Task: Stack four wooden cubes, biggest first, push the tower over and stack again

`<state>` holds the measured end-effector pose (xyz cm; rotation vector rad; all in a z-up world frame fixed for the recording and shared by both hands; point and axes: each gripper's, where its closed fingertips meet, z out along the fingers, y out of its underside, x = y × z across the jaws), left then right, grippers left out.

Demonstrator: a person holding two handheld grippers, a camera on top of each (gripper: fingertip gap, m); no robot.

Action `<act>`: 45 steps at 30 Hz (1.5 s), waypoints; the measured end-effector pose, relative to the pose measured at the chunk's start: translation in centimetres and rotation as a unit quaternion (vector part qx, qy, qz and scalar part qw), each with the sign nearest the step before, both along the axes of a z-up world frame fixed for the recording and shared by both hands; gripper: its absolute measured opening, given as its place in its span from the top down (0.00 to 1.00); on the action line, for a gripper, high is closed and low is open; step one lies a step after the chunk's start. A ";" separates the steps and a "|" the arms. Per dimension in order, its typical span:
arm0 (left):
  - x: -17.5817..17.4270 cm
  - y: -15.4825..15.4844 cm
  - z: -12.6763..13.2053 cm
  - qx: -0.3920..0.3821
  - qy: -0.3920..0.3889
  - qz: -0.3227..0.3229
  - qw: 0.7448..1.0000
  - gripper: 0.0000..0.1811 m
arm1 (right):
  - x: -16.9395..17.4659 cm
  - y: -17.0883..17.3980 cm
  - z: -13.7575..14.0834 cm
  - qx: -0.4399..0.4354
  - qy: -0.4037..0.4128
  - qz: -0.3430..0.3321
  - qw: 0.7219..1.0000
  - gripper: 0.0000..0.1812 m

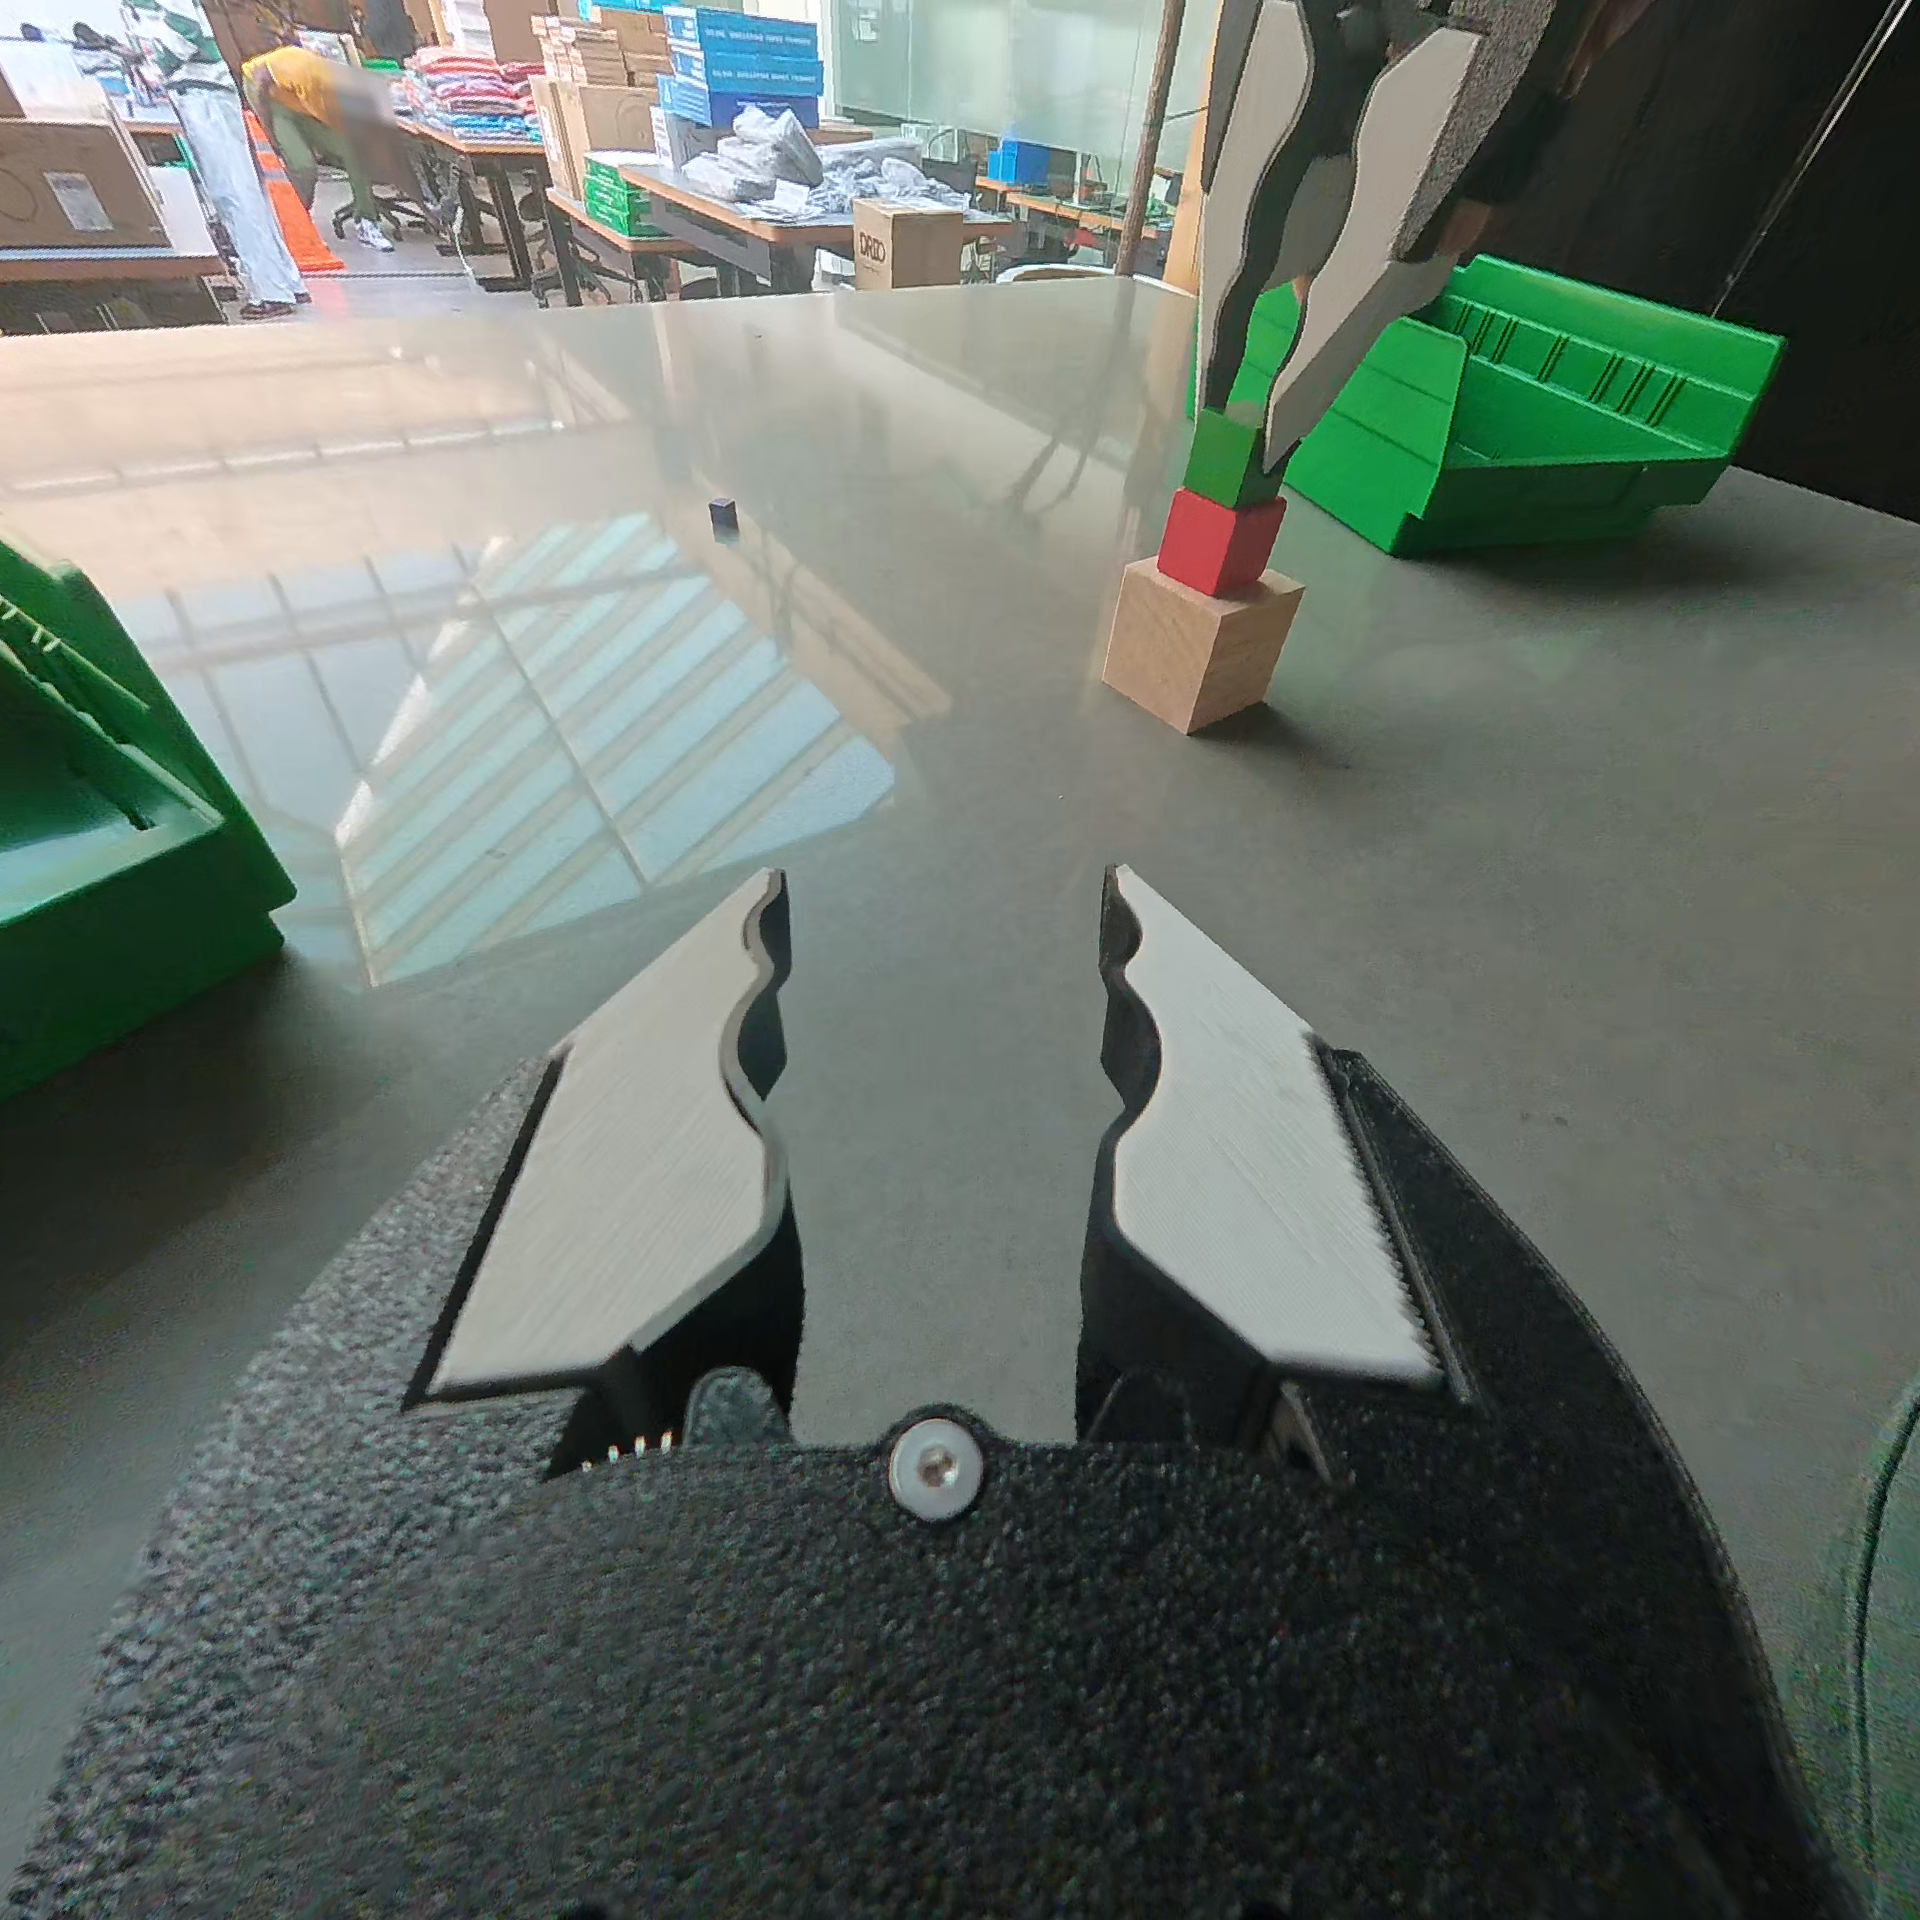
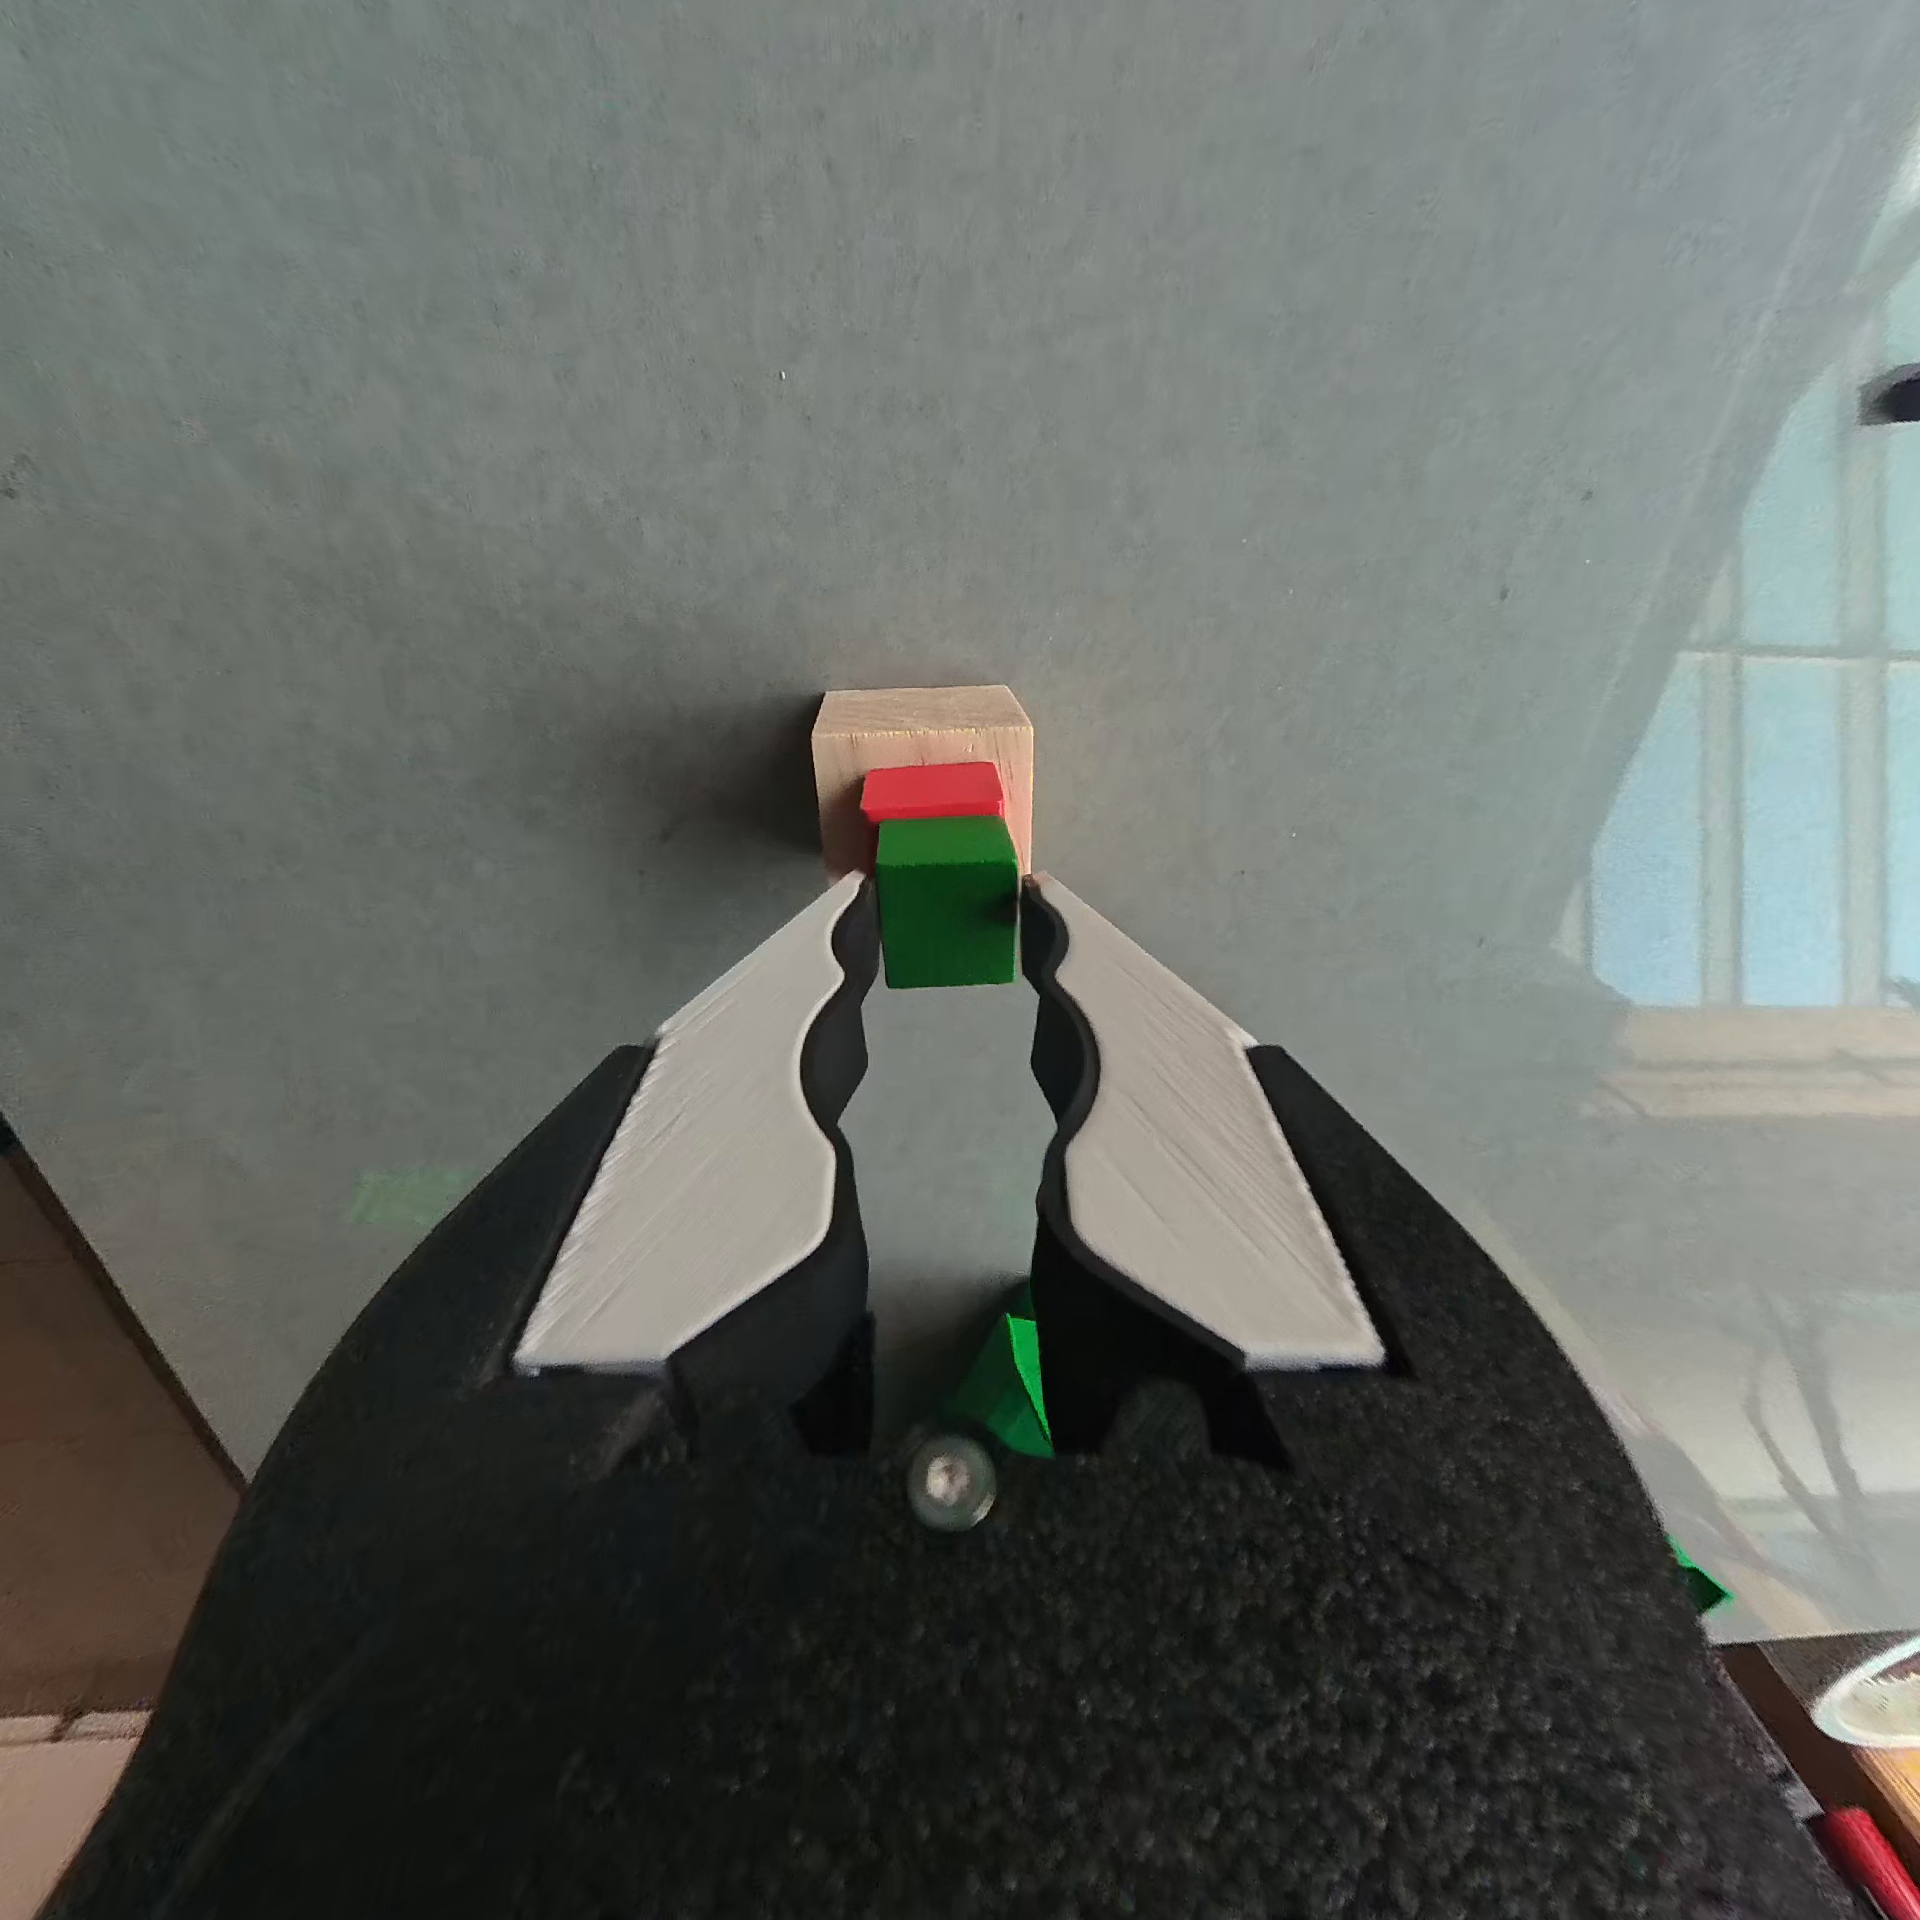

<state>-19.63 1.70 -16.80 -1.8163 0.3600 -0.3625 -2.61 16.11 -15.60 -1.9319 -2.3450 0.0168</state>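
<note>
We see the left gripper (image 1: 940, 883) nearest in its own view, low over the grey table (image 1: 1455, 935), its white fingers (image 1: 644, 1143) spread wide with nothing between them. To its left sits a green bin (image 1: 114, 831), cut off by the edge of the view. Farther on and to the right stands a stack of three: a plain wooden cube (image 1: 1195, 649) on the table, a red block (image 1: 1218, 542) on top of it, and a green block (image 1: 1231, 462) on top of that. The right gripper (image 1: 1247, 431) comes down from above onto this green block, one finger on each side. Behind the stack lies a second green bin (image 1: 1538, 416), and a tiny dark cube (image 1: 724, 511) sits alone mid-table. Beyond the table edge we see a cardboard box (image 1: 906, 241) with printed lettering, stacked blue cartons (image 1: 743, 62) with white lettering (we do not repeat any of it), and people standing among the work tables.

The right wrist view looks steeply down on the same stack, which the left view shows from the side. Here the right gripper (image 2: 943, 878) has its jaws closed against the sides of the green block (image 2: 943, 899), the red block (image 2: 932, 790) and wooden cube (image 2: 920, 727) peeking out beyond it. Only this view shows a red pen (image 2: 1870, 1860) at the bottom right corner, off the grey table (image 2: 623, 416).
</note>
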 end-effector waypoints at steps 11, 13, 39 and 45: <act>-0.2 0.0 -0.1 -0.002 -0.001 0.003 1.000 0.67 | -2.8 1.6 5.6 -0.031 0.176 -0.048 0.983 0.79; -0.2 0.0 -0.1 -0.004 0.000 0.003 1.000 0.67 | -4.0 3.6 6.8 -0.019 0.240 -0.068 0.968 0.80; -3.2 1.5 -1.3 -0.044 -0.002 0.067 0.997 0.67 | -13.8 23.2 -8.7 0.035 0.300 -0.291 0.908 0.88; -3.3 1.5 -1.2 -0.043 -0.009 0.067 0.997 0.67 | -13.8 23.1 -8.8 0.028 0.299 -0.298 0.906 0.90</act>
